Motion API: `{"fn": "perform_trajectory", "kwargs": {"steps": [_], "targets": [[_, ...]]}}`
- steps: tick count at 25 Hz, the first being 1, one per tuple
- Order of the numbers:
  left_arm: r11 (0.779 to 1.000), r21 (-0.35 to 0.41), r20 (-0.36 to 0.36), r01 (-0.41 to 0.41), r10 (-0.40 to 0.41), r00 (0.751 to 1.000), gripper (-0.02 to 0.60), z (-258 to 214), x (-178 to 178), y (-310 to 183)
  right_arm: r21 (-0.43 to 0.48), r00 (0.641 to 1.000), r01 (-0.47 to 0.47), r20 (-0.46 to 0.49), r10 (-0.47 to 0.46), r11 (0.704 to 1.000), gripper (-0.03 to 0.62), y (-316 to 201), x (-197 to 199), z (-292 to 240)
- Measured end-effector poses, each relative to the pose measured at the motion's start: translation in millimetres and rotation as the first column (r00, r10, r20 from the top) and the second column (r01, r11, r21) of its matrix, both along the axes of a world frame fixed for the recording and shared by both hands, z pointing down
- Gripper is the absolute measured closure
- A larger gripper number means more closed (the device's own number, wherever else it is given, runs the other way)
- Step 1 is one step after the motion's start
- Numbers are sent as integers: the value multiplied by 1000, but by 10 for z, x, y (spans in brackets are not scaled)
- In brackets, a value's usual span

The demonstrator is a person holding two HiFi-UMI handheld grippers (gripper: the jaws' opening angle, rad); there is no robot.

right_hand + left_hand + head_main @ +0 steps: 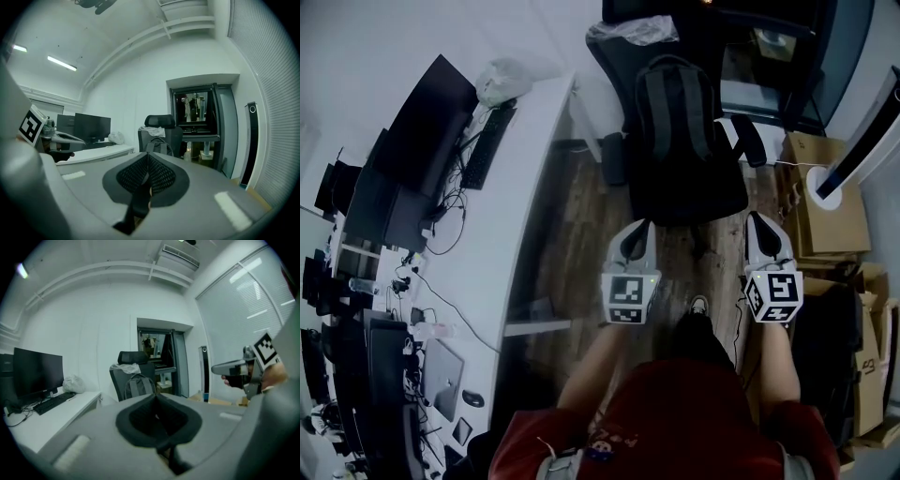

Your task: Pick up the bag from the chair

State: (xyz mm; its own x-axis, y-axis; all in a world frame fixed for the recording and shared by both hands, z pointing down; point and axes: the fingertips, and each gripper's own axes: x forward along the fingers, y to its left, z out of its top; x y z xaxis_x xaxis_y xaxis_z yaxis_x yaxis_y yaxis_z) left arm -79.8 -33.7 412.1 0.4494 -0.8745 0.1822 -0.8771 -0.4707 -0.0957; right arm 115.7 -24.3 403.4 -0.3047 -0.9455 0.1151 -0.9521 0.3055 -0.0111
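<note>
A dark backpack [677, 122] with grey straps stands upright on the seat of a black office chair [689, 187], leaning on its backrest. It also shows as a grey-strapped backpack [139, 386] ahead in the left gripper view and as a small backpack [158, 146] in the right gripper view. My left gripper [637, 225] and right gripper [762, 221] are held side by side just short of the chair's front edge, both shut with nothing between the jaws. Neither touches the bag.
A white desk [511, 216] with monitors [417, 150], a keyboard [487, 145] and cables runs along the left. Cardboard boxes [825, 202] stand at the right of the chair. A white plastic bag [633, 30] drapes over the chair's headrest. Wooden floor lies between desk and chair.
</note>
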Motion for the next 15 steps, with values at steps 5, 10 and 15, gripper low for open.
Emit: {"fn": "perform_trajectory", "kwargs": {"steps": [5, 10, 15], "targets": [[1000, 4, 12, 20, -20, 1000, 581, -108, 296, -644, 8, 1000, 16, 10, -16, 1000, 591, -678, 307, -79], [999, 1, 16, 44, -44, 999, 581, -137, 566, -1226, 27, 999, 24, 31, -25, 999, 591, -1263, 600, -140], [998, -5, 26, 57, -57, 998, 581, -129, 815, -1684, 20, 998, 33, 45, -33, 999, 591, -1717, 829, -82]]}}
